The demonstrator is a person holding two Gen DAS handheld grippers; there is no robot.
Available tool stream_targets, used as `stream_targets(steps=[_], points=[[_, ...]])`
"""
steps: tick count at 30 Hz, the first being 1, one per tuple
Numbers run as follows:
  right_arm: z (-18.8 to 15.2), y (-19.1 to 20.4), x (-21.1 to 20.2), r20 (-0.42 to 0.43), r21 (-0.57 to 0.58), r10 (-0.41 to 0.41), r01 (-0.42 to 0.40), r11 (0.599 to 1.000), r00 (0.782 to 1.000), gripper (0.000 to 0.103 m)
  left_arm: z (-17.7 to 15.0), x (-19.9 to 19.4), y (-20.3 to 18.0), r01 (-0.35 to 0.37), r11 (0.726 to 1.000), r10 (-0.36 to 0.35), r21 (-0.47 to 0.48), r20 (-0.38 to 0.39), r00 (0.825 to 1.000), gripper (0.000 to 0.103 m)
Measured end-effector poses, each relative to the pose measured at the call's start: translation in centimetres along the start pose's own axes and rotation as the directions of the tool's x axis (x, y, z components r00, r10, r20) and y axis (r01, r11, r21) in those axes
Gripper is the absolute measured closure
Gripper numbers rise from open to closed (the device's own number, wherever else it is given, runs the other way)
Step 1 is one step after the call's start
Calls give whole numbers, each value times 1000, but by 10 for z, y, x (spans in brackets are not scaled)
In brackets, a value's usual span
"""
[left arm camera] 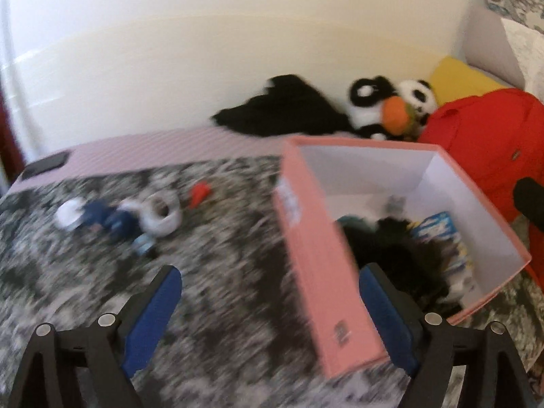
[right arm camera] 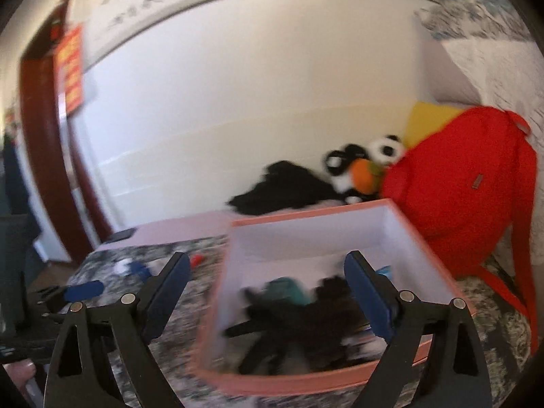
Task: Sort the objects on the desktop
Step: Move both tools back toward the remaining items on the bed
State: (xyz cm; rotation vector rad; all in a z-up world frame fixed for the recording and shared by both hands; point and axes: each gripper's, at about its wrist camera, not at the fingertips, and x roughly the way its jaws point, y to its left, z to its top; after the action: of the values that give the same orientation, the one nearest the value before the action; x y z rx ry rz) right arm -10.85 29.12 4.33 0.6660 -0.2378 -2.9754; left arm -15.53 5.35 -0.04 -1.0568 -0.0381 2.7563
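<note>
A pink box (left arm camera: pixel 319 272) with a white inside stands on the patterned bedspread and holds black items, a teal item (right arm camera: pixel 285 289) and a blue-yellow packet (left arm camera: pixel 438 231). My left gripper (left arm camera: pixel 268 292) is open and empty, straddling the box's near left wall. Loose items lie to the left: a white tape roll (left arm camera: pixel 159 216), a red piece (left arm camera: pixel 200 193), dark blue items (left arm camera: pixel 108 221) and a white item (left arm camera: pixel 69 214). My right gripper (right arm camera: pixel 268 278) is open and empty above the box (right arm camera: pixel 306 384). Both views are blurred.
A red backpack (right arm camera: pixel 459 187), a panda plush (left arm camera: pixel 394 105), black cloth (left arm camera: pixel 282 108) and a yellow cushion (left arm camera: pixel 459 78) lie behind the box against the white wall. A dark phone (left arm camera: pixel 46 166) lies on a pink sheet (left arm camera: pixel 153 149) far left. The left gripper shows in the right wrist view (right arm camera: pixel 81 289).
</note>
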Motion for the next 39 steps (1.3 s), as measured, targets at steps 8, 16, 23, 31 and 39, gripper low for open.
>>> stream_targets(steps=[8,16,23,31,39], points=[[-63,112,3,-132,-126,112,-129,984,985,7,-67,-36,116,-154,979,153,-133,-13,988,10],[-126,174,44,-276,-169,119,-171,971,954,7,-119,-28,213,-248,925,222,-288,-119,968,9],[-145,196,86,-348,-174,90,-158,972,933,7,-126,-8,237,-273,913,238,-302,-150,960,10],[-153,218,110,-381,-174,92,-169,970,920,7,-117,-2,248,-302,912,271,-279,-142,952,9],[-139,228,132,-373,-181,90,-168,969,924,7,-89,12,258,-299,915,277,-272,-117,954,9]])
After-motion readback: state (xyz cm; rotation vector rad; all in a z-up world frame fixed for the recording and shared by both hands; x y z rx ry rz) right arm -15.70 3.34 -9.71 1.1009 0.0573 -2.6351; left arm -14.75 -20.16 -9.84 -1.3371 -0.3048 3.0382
